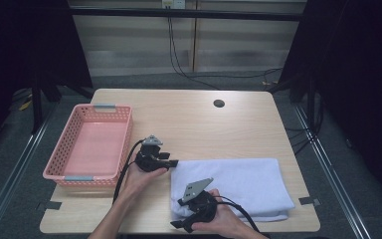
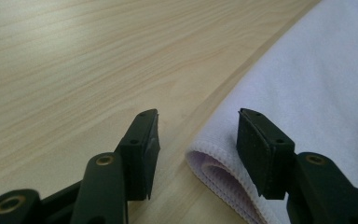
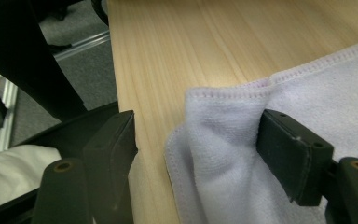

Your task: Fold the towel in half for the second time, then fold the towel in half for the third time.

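A folded white towel lies on the front right part of the wooden table. My left gripper sits at the towel's far left corner and is open. In the left gripper view that folded corner lies between the jaws of the left gripper, with neither pad pressing on it. My right gripper is at the towel's near left corner by the table's front edge. In the right gripper view the bunched corner rests against one pad of the right gripper, and the other jaw stands apart, so it is open.
A pink plastic basket stands at the left of the table, a hand's width from the left gripper. A round cable hole sits near the far edge. Cables run over the floor behind the table.
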Available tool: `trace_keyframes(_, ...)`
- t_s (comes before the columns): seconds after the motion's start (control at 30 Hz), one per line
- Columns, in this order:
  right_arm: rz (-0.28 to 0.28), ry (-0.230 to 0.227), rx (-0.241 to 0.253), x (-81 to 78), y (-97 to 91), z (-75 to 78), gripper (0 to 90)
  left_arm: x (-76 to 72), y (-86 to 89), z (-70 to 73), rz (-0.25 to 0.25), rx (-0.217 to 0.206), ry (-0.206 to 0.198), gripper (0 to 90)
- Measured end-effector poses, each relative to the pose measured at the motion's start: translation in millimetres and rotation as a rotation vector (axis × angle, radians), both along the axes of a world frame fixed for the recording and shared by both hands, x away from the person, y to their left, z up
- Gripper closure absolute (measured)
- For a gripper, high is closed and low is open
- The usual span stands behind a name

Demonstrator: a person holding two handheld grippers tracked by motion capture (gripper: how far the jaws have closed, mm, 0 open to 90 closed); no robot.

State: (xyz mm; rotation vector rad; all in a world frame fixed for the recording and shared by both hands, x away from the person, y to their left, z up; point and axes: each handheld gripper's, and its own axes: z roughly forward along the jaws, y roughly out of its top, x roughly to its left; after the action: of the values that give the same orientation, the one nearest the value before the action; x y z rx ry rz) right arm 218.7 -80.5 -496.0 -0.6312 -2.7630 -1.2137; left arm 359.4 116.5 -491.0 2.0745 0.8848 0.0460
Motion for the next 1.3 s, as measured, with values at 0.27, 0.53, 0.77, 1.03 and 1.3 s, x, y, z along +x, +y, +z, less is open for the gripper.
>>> trace_keyframes(0.27, 0.004, -0.107, -0.01, -8.2, 0.1, -4.5, 31.8, 1.1, -1.7, -6.8, -0.001, 0.015, 0.016, 46.3)
trace_keyframes(0.53, 0.002, -0.177, -0.065, -9.5, 2.2, -2.3, 47.1, -1.1, -7.3, -13.1, -0.023, 0.017, 0.029, 54.5)
trace_keyframes(0.77, -0.074, -0.148, -0.075, -2.6, -0.3, 0.6, 73.4, -0.9, -12.0, -9.8, -0.055, 0.002, 0.068, 82.1)
trace_keyframes(1.03, -0.114, -0.103, 0.007, 6.2, -8.8, 23.5, 77.5, 4.7, -2.4, 9.6, -0.034, -0.123, 0.093, 84.2)
trace_keyframes(1.3, -0.178, -0.165, 0.161, 15.8, -25.3, 72.6, 77.6, 11.7, 3.1, 53.0, 0.01, -0.15, 0.056, 84.3)
